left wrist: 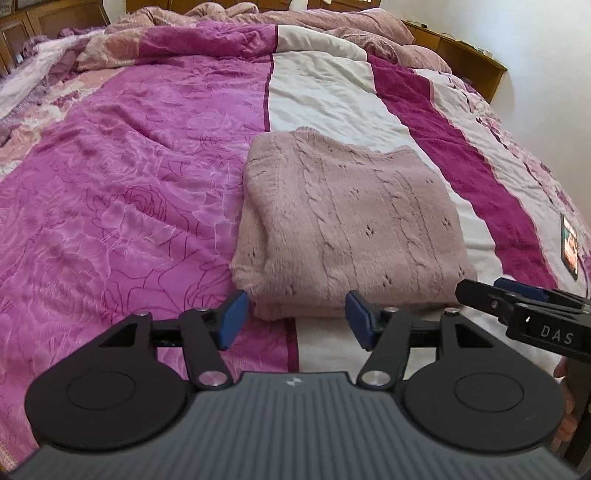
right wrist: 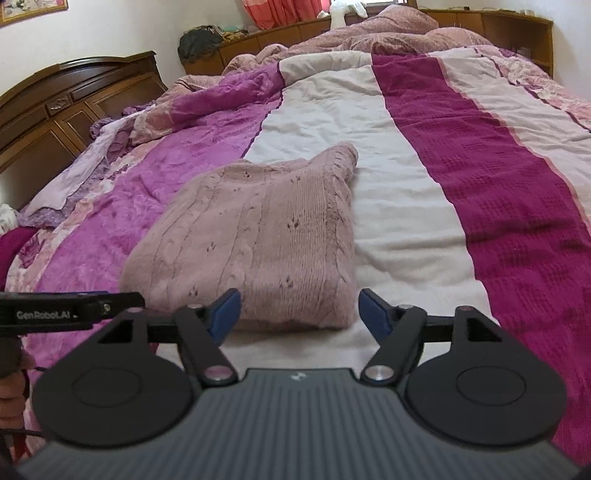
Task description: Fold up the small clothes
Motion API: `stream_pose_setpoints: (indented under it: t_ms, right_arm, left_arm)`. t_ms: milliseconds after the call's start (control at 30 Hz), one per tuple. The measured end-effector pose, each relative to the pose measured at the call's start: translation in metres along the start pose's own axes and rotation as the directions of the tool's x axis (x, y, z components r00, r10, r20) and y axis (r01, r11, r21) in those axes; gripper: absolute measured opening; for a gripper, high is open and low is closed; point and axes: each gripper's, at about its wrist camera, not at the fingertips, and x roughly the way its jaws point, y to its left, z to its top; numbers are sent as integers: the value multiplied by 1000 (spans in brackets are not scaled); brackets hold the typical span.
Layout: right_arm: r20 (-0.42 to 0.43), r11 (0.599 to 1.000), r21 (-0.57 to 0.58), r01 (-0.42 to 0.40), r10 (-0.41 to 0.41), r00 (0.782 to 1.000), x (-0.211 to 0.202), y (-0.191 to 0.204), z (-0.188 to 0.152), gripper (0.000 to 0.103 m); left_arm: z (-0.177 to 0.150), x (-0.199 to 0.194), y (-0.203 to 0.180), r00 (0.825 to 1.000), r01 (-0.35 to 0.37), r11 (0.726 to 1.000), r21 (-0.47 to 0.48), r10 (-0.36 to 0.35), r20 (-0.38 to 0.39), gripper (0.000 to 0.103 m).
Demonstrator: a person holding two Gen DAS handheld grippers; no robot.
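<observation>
Two views | left: phone [left wrist: 570, 245] on bedspread [left wrist: 129, 166] | right: headboard [right wrist: 55, 110]

Open bedspread [left wrist: 122, 206] lies flat and unobstructed left of the folded pink sweater [left wrist: 343, 221]; the white stripe beyond it is likewise bare. A phone [left wrist: 570, 245] rests on the cover at far right. Rumpled duvet [right wrist: 369, 33] heaps against the wooden headboard [right wrist: 62, 107], blocking the far end. Left gripper [left wrist: 295, 319] and right gripper [right wrist: 299, 314] stand spread just short of the sweater's near edge.
</observation>
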Motion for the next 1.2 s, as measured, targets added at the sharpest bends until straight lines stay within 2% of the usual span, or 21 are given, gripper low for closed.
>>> stream_pose_setpoints:
  t_ms: [67, 133, 367, 467, 800, 1200]
  right_arm:
    - [-4, 1000, -7, 2, -2, 1000, -2, 1, -6, 73]
    - [-9, 1000, -13, 15, -15, 1000, -2, 2, -12, 73]
    - [-34, 998, -4, 56, -56, 998, 6, 0, -29, 73]
    - [-37, 998, -8, 66, -66, 997, 9, 0, -31, 73]
    - [-44, 998, -12, 65, -65, 997, 17, 1, -35, 78]
    - [-45, 998, -17, 66, -66, 997, 19, 2, -35, 80]
  left_arm:
    - [-7, -1, -6, 999, -42, 999, 20, 42, 6, 73]
    - [-14, 1, -12, 997, -79, 996, 40, 79, 7, 73]
    - [-24, 12, -16, 993, -114, 993, 39, 115, -9, 73]
    - [-24, 19, -15, 988, -146, 989, 31, 148, -42, 73]
    - [-28, 31, -11, 983, -158, 987, 40, 161, -85, 73]
    - [-29, 30, -12, 984, -160, 986, 39, 162, -73, 73]
